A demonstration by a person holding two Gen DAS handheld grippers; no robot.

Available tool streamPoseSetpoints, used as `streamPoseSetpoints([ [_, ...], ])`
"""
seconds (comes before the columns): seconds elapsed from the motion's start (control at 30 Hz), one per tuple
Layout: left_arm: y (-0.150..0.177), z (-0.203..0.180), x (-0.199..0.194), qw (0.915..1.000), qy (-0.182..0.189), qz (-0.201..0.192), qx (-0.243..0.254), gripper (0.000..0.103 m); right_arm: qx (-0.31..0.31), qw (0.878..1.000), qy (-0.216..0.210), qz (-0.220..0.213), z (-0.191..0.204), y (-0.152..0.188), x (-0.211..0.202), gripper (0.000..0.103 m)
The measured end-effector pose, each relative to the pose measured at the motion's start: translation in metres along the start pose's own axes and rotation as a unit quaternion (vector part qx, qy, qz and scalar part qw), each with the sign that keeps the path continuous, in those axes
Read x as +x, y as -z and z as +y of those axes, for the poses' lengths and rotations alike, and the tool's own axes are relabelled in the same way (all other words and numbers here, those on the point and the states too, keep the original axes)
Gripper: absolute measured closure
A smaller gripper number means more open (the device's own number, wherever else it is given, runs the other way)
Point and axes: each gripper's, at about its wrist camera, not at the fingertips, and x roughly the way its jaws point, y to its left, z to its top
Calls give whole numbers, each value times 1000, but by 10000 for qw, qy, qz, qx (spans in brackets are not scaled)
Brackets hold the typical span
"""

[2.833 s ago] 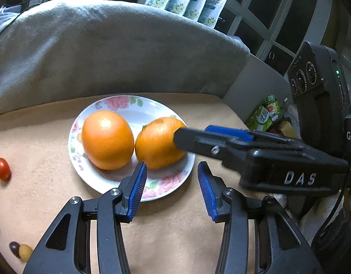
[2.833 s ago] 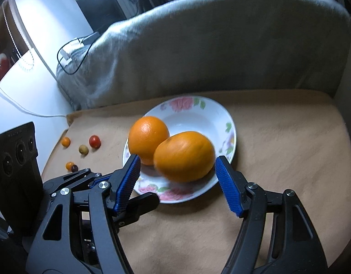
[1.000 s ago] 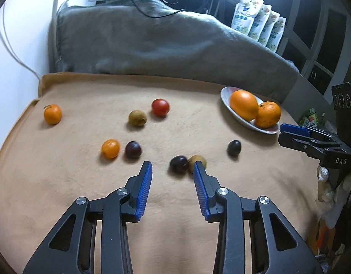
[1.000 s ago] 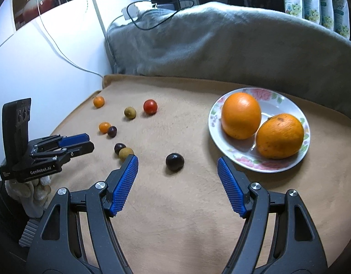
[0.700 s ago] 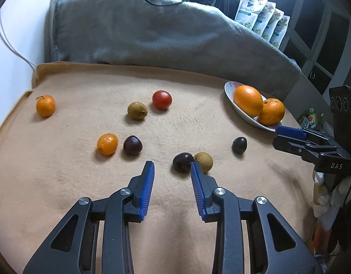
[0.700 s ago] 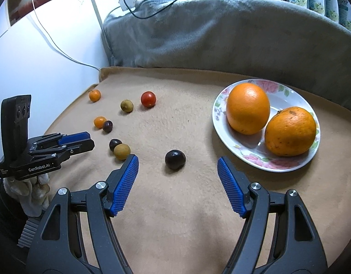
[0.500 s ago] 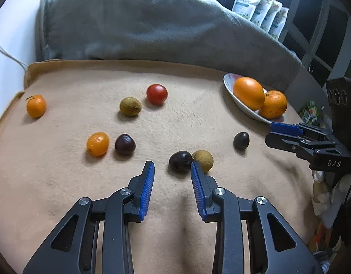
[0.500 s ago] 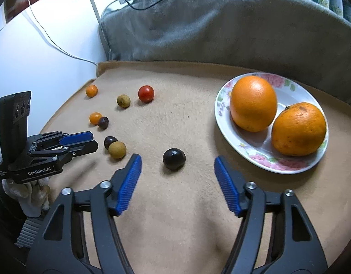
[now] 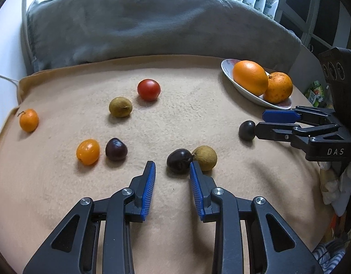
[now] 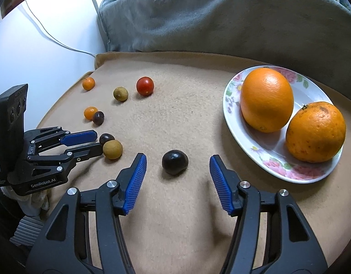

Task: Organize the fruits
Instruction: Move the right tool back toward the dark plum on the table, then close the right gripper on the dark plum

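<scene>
Several small fruits lie on a tan blanket. My left gripper (image 9: 172,164) is open and low over the cloth, its tips on either side of a dark plum (image 9: 179,161) that touches a brown fruit (image 9: 204,158). My right gripper (image 10: 176,157) has its jaws closing around a dark round fruit (image 10: 175,161), and the pads are clear of it. A floral plate (image 10: 229,101) at the right holds two oranges (image 10: 266,99). In the right wrist view the left gripper (image 10: 98,142) appears beside the plum (image 10: 106,138).
Farther back lie a red tomato (image 9: 148,89), an olive-brown fruit (image 9: 120,106), a small orange (image 9: 28,120), an orange cherry tomato (image 9: 88,151) and another dark plum (image 9: 116,149). A grey blanket (image 9: 152,22) is bunched along the back. A white wall (image 10: 38,45) stands at the left.
Both grippers have drawn back from the plate, then moved forward and down onto the small fruits. The right jaws have narrowed around the dark round fruit; the left jaws narrowed slightly.
</scene>
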Motion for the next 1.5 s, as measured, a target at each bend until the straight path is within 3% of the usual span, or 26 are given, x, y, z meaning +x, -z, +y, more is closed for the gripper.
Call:
streamPoseSetpoints([
  [0.53, -7, -5, 14, 9996, 272, 120, 31, 82, 36, 9996, -115, 269, -3, -2, 20, 59],
  [0.77, -8, -4, 13, 9995, 289, 102, -39, 82, -47, 9994, -105, 325, 1, -3, 26, 75],
  [1.07, -9, 2, 6, 9993, 297, 4, -219, 82, 1, 9999, -27, 166, 0, -2, 16, 76],
  [1.5, -34, -17, -7, 9974, 551, -381, -254, 82, 139, 9987, 263, -412, -20, -3, -38, 76],
])
